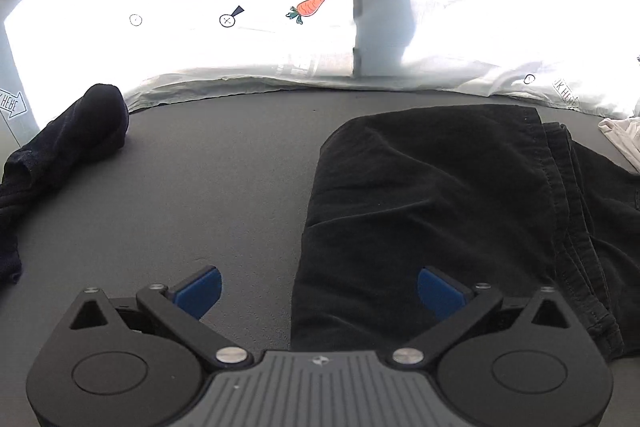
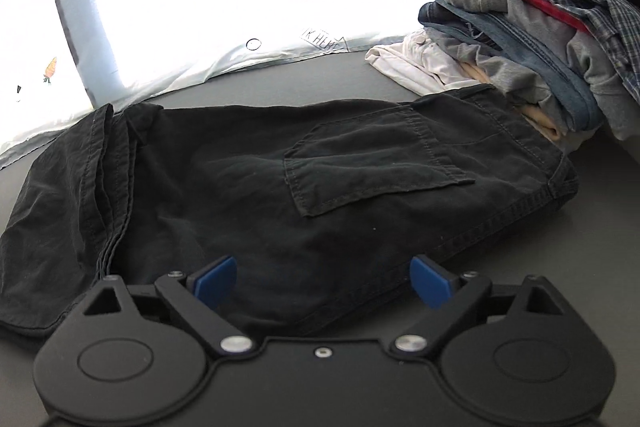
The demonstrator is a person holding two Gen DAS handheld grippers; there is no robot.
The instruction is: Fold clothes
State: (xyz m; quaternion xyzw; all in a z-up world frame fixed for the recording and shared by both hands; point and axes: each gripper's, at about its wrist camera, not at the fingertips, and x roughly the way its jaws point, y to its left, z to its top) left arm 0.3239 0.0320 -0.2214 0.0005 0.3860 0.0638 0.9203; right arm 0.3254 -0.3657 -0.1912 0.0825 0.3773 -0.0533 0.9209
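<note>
Right wrist view shows a pair of black shorts (image 2: 320,167) lying on the grey table (image 2: 580,267), already doubled over on itself, with a back pocket (image 2: 372,163) facing up and the hems stacked at the left side, so at least one fold looks done. The right gripper (image 2: 322,281) hangs just above the near edge of the shorts with its blue pads spread wide and nothing pinched between them. Same story on the other side: the left gripper (image 1: 320,293) is wide apart too, one pad over bare table and the other over the dark cloth, gripping nothing. So both hands are off the garment right now, which reads like a pause between folds or the end of this item. The shorts are still a bit lumpy and long left to right, so probably one more fold across is left before they can go on the stack. Speaking of which, a pile of folded clothes (image 2: 540,47) sits at the back right against the wall, touching the far corner of the shorts: jeans, grey stuff, a plaid shirt, something white at the bottom. Over in the left wrist view there's also a dark crumpled garment (image 1: 60,155) at the left edge of the table, well apart from the shorts, and that one looks unfolded. Printed curtain (image 1: 240,7) with carrots hangs behind it all.
</note>
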